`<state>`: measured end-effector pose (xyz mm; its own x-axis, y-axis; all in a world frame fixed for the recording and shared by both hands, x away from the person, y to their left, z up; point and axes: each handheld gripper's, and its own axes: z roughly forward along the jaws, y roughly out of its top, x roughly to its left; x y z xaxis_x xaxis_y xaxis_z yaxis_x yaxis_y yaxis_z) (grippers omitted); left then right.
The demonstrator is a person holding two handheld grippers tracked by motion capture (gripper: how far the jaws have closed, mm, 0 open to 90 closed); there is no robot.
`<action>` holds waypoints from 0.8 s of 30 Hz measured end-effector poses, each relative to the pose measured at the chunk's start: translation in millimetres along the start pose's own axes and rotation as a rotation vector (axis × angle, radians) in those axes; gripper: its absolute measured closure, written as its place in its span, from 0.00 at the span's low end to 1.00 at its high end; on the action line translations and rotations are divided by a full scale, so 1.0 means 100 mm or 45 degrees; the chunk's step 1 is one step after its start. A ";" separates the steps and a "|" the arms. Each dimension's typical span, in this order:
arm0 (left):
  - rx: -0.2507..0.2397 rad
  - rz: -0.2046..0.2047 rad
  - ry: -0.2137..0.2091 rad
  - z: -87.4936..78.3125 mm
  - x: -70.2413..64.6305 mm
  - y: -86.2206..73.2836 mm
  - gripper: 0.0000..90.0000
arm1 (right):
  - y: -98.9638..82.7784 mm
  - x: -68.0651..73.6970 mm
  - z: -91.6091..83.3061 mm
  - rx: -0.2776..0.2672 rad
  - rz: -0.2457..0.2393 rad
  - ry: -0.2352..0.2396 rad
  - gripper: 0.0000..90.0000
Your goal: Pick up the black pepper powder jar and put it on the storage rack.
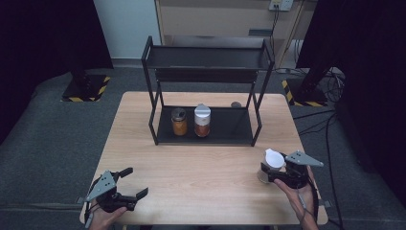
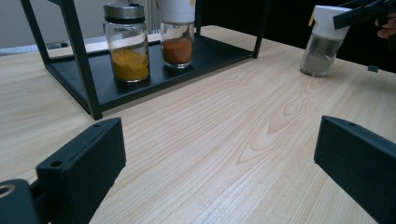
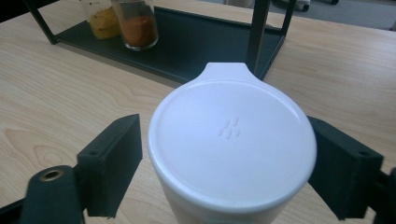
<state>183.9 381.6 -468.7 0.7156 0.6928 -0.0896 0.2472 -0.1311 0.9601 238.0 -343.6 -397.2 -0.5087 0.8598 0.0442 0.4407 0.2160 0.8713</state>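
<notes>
A glass jar with a white flip lid (image 1: 273, 160) stands on the wooden table (image 1: 201, 172) at the front right. My right gripper (image 1: 268, 173) has a jaw on each side of its lid, and in the right gripper view the pads (image 3: 112, 158) sit against the white cap (image 3: 231, 140). The left gripper view shows the same jar (image 2: 322, 44), holding a greyish powder, with a black jaw at its cap. My left gripper (image 1: 136, 182) rests at the front left, open, with bare wood between its fingers (image 2: 84, 163).
A black two-tier rack (image 1: 230, 127) stands at the table's middle back. On its lower shelf are a jar of yellow powder (image 1: 179, 122) and a white-capped jar of red powder (image 1: 202, 120). A small dark object (image 1: 235, 104) lies behind the rack.
</notes>
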 end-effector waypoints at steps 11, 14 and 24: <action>0.001 -0.002 0.000 0.00 0.00 0.00 0.01 | -0.10 0.08 0.03 -0.027 -0.025 -0.054 0.34; 0.002 -0.001 0.000 0.00 0.00 0.00 0.01 | -0.11 0.10 0.03 -0.030 -0.029 -0.062 0.34; 0.001 -0.001 -0.001 0.00 0.00 0.00 0.01 | -0.08 0.11 0.02 -0.027 -0.029 -0.056 0.34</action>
<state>184.0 381.6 -468.6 0.7157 0.6925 -0.0907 0.2484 -0.1310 0.9598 230.4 -335.1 -404.6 -0.4852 0.8744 0.0027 0.4129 0.2264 0.8822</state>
